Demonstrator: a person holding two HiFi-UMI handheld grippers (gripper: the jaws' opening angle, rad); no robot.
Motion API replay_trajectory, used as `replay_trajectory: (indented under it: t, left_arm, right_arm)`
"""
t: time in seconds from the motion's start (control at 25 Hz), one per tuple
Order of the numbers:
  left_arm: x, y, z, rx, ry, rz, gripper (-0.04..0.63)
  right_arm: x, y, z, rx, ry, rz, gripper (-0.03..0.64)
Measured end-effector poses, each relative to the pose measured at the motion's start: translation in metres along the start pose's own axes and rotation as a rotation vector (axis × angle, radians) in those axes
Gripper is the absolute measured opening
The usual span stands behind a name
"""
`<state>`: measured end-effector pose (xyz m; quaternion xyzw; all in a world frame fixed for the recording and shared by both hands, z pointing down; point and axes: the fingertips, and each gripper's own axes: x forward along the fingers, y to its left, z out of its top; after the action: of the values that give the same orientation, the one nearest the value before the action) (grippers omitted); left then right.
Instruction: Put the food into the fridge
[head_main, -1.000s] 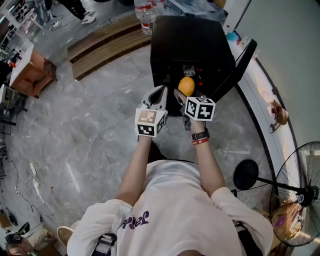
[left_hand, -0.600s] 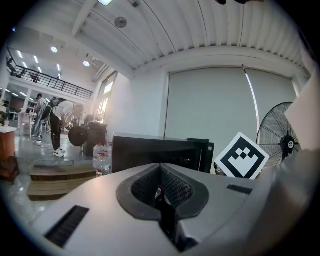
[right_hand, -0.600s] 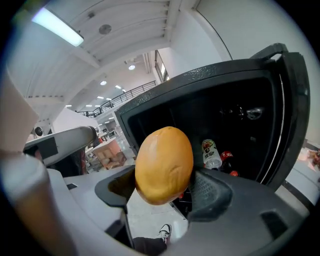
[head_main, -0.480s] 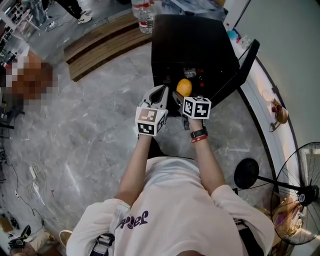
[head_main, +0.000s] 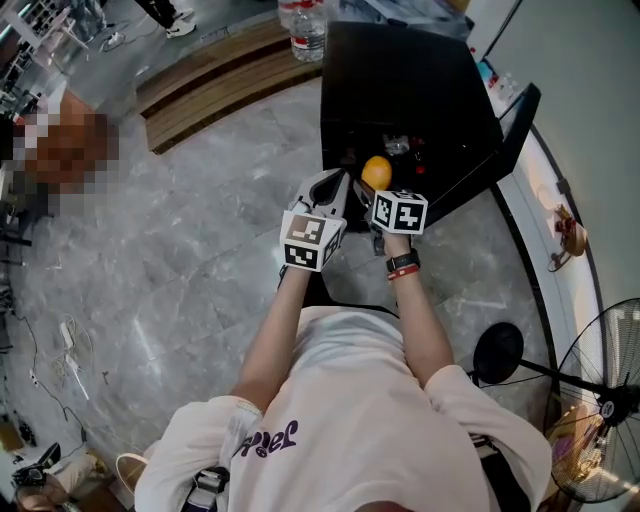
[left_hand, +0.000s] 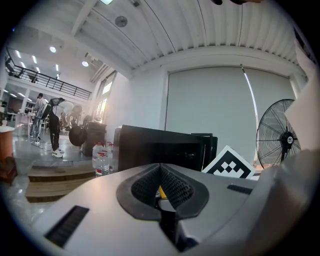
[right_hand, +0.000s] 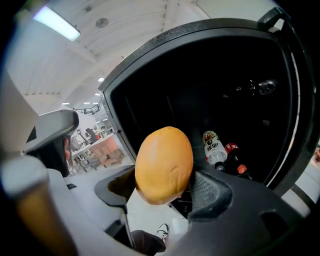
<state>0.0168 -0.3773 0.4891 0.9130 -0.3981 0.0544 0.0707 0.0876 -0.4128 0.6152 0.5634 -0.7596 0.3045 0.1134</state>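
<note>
The right gripper (right_hand: 165, 186), fingers clamped on the orange food (head_main: 377, 171), has come closer to the open fridge (head_main: 410, 80) at 12 o'clock, so I think it can soon go inside, while the left gripper (left_hand: 161, 192) at 9 o'clock stays closed on nothing.

Purple lettering (head_main: 270, 437) runs across the person's white T-shirt (head_main: 370, 400), upside down to us and not legible. Inside the black fridge (right_hand: 200, 75), a bottle (right_hand: 214, 146) bears dark label characters we cannot read.
</note>
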Motion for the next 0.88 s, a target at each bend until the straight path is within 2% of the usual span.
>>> replay_trajectory:
  t: [0.48, 0.68, 0.88]
  left_arm:
    - [0.006, 0.001, -0.045, -0.004, -0.004, 0.007, 0.017]
    - [0.007, 0.006, -0.046, 0.011, -0.017, 0.009, 0.017]
    - [0.003, 0.017, -0.041, 0.024, -0.032, 0.022, 0.017]
  right_arm:
    - [0.042, -0.031, -0.033, -0.015, 0.001, -0.019, 0.342]
    - [0.066, -0.036, -0.04, -0.01, 0.007, -0.015, 0.342]
    - [0.086, -0.037, -0.034, -0.048, -0.004, -0.024, 0.342]
